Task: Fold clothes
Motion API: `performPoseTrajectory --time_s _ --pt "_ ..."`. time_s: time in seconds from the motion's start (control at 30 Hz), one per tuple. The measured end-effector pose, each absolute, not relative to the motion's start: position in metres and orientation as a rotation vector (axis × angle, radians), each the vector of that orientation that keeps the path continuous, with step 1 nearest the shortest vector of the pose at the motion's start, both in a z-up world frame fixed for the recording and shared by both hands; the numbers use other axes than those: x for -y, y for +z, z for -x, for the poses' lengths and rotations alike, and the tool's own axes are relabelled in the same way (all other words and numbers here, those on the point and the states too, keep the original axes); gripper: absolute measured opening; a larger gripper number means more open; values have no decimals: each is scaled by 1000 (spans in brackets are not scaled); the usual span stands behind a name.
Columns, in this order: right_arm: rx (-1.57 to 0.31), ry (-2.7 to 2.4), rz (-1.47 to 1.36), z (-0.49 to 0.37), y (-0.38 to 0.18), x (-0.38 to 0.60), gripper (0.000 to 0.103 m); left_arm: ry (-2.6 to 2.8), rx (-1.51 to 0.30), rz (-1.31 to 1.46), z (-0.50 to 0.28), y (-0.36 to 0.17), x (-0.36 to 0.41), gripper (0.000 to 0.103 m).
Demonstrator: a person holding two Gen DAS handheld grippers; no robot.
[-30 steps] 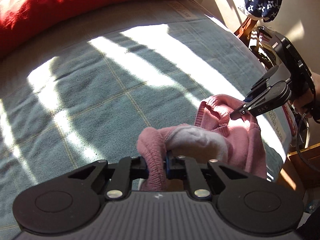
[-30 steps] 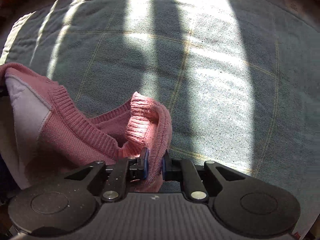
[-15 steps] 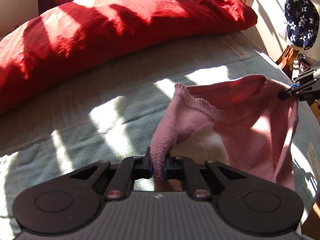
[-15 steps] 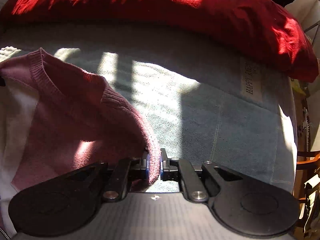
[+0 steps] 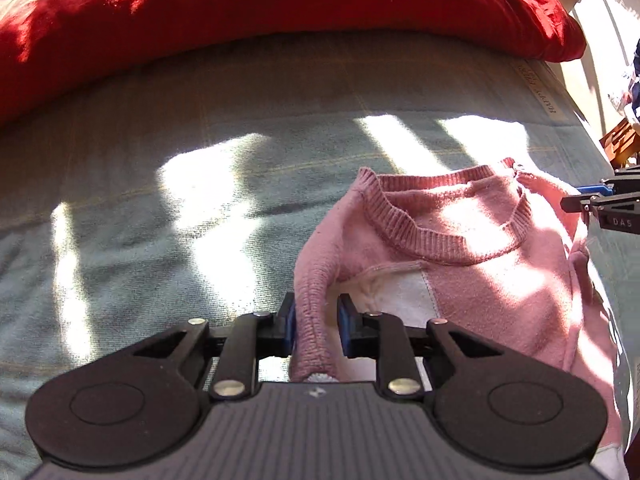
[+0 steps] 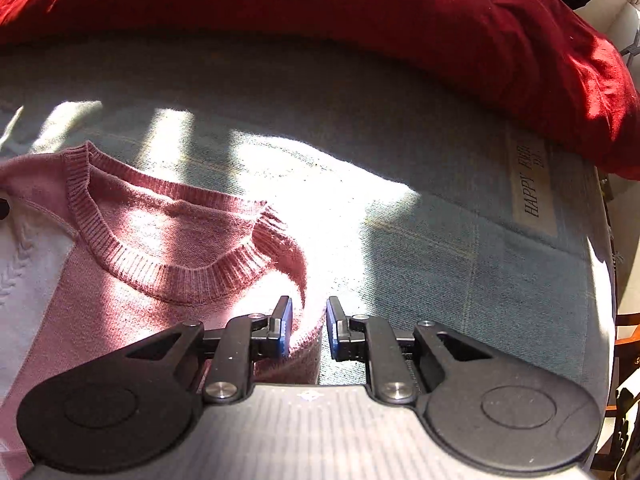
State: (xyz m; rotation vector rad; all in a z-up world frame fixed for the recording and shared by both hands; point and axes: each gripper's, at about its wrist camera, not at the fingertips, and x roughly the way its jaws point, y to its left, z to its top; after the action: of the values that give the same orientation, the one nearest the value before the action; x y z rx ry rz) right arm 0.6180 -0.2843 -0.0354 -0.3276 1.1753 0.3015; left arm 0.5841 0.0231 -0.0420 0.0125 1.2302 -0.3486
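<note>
A pink knit sweater [image 5: 472,248] with a white front panel lies spread flat on the grey-green blanket [image 5: 160,208], its ribbed neckline [image 6: 168,276] facing the red pillow. My left gripper [image 5: 317,328] stands open around the sweater's left shoulder edge, and the fabric sits loosely between the blue pads. Open as well, my right gripper [image 6: 307,326] has the right shoulder edge lying in its gap. The right gripper's tips [image 5: 592,202] also show at the right edge of the left wrist view.
A long red pillow [image 5: 240,12] runs along the back of the bed. The blanket [image 6: 460,240] carries a printed label [image 6: 532,188] near its right edge. Wooden furniture [image 5: 620,148] stands beyond the bed's right side. Sun stripes cross the blanket.
The sweater went from hanging stretched between both grippers to lying flat on the blanket. Both grippers lowered and went from shut on the shoulders to open.
</note>
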Motion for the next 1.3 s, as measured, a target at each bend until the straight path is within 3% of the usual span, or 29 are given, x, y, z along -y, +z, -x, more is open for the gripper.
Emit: performPoseTrajectory --time_s 0.07,0.13,0.3,0.37,0.43,1.0,1.3 --pt "-1158 317 293 -602 -22 289 37 -358 -1220 -10 -569 -32 -25 33" --pt "-1144 332 279 -581 -5 292 43 -364 -1210 7 -550 -19 -27 40" --pt "-1164 373 188 -520 24 293 53 -404 -1229 107 -492 9 -28 49" --pt "-1201 392 165 -493 28 287 57 -414 -1258 154 -469 14 -24 57" --pt "-1234 407 140 -472 30 281 61 -416 -1292 190 -447 16 -19 57" --pt "-1312 439 -28 -372 38 267 70 -358 -1359 188 -363 8 10 61" --pt "-1268 466 143 -333 53 255 77 -363 -1320 167 -352 15 9 69"
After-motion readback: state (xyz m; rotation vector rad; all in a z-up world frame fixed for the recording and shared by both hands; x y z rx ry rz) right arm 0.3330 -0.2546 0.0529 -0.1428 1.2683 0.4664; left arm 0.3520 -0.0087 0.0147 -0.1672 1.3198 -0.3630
